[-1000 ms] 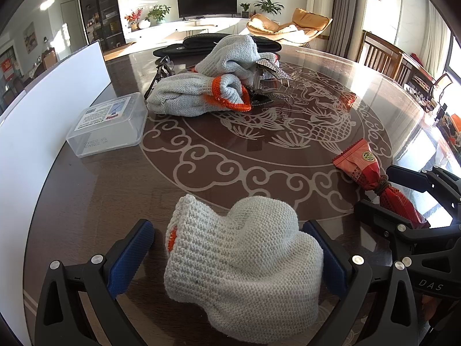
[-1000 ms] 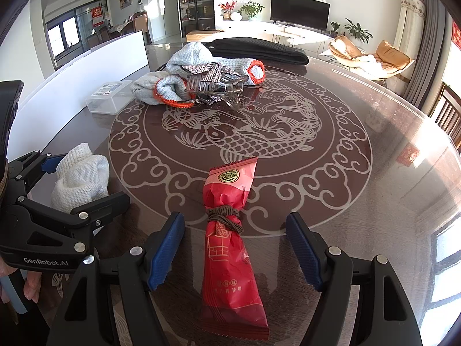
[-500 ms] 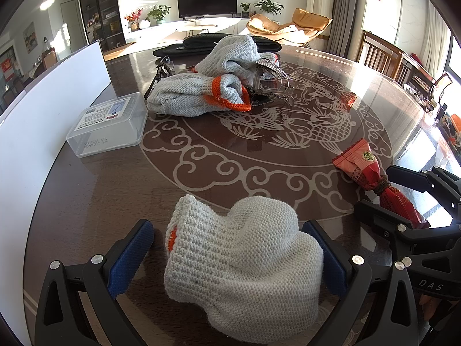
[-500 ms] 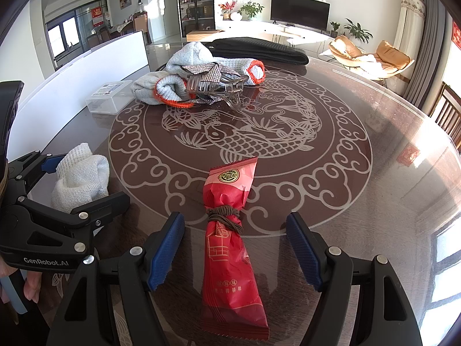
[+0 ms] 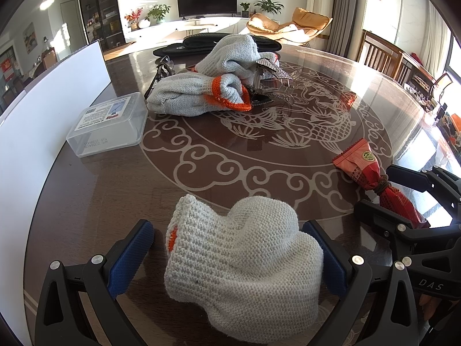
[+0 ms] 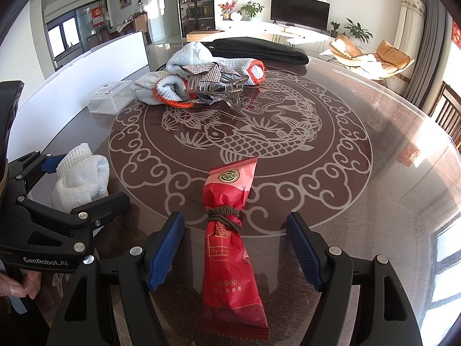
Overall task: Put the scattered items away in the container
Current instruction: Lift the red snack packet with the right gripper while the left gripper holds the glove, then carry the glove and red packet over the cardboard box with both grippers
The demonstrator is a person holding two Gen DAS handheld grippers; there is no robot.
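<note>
A folded grey knit glove (image 5: 245,262) lies on the table between the open fingers of my left gripper (image 5: 233,255); it also shows in the right wrist view (image 6: 82,181). A red snack packet (image 6: 230,245) tied with a brown band lies between the open fingers of my right gripper (image 6: 236,248); it also shows in the left wrist view (image 5: 374,181). A clear plastic container (image 5: 108,122) with a label sits at the left. Further back lie more grey gloves with orange cuffs (image 5: 207,95) and a clear hair claw (image 6: 219,86).
A white board (image 5: 43,109) stands along the table's left side. A black bag (image 6: 259,49) lies at the far edge. Wooden chairs (image 5: 380,54) stand at the right. The round table (image 6: 389,173) has a glossy fish pattern.
</note>
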